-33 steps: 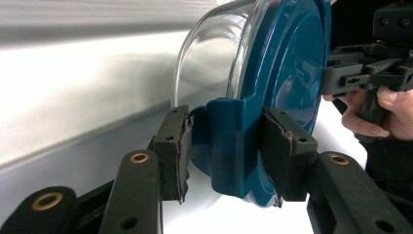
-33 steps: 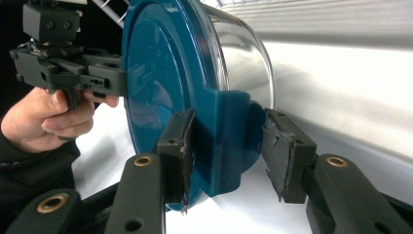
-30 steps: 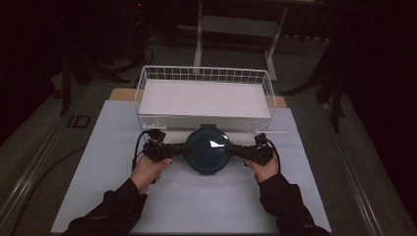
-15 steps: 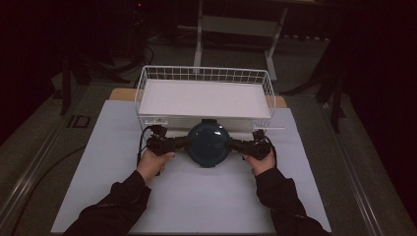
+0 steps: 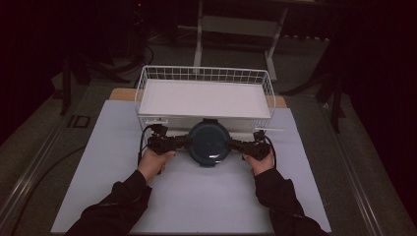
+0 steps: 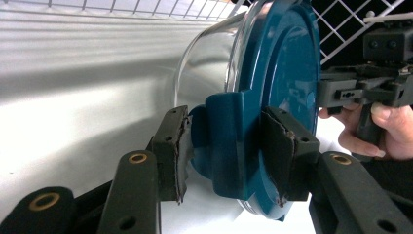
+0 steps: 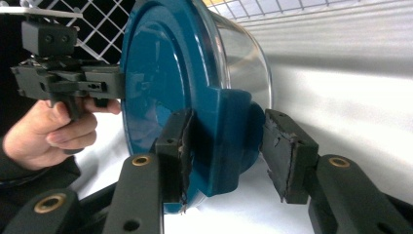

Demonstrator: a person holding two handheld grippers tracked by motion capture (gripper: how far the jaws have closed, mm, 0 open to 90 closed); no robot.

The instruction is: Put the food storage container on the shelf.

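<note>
A round clear container with a dark blue lid (image 5: 208, 142) stands on the white mat just in front of the wire basket (image 5: 140, 93). My left gripper (image 5: 184, 142) holds its left side and my right gripper (image 5: 234, 143) holds its right side. In the left gripper view, the jaws of the left gripper (image 6: 226, 146) close on the lid's blue side tab (image 6: 229, 131), with the glass body (image 6: 204, 63) behind it. The right gripper (image 7: 226, 146) clamps the opposite tab (image 7: 229, 131) in the right gripper view. Each view also shows the other hand and gripper beyond the lid.
The white wire basket has a white floor (image 5: 204, 98) and stands at the mat's far edge, directly behind the container. The white mat (image 5: 196, 201) stretches towards the person. Dark floor, cables and a stand frame (image 5: 236, 24) surround the table.
Both hands have carried the container a little away from the person, towards the basket's front wall, and lower. Both grips on the side tabs stay the same.
</note>
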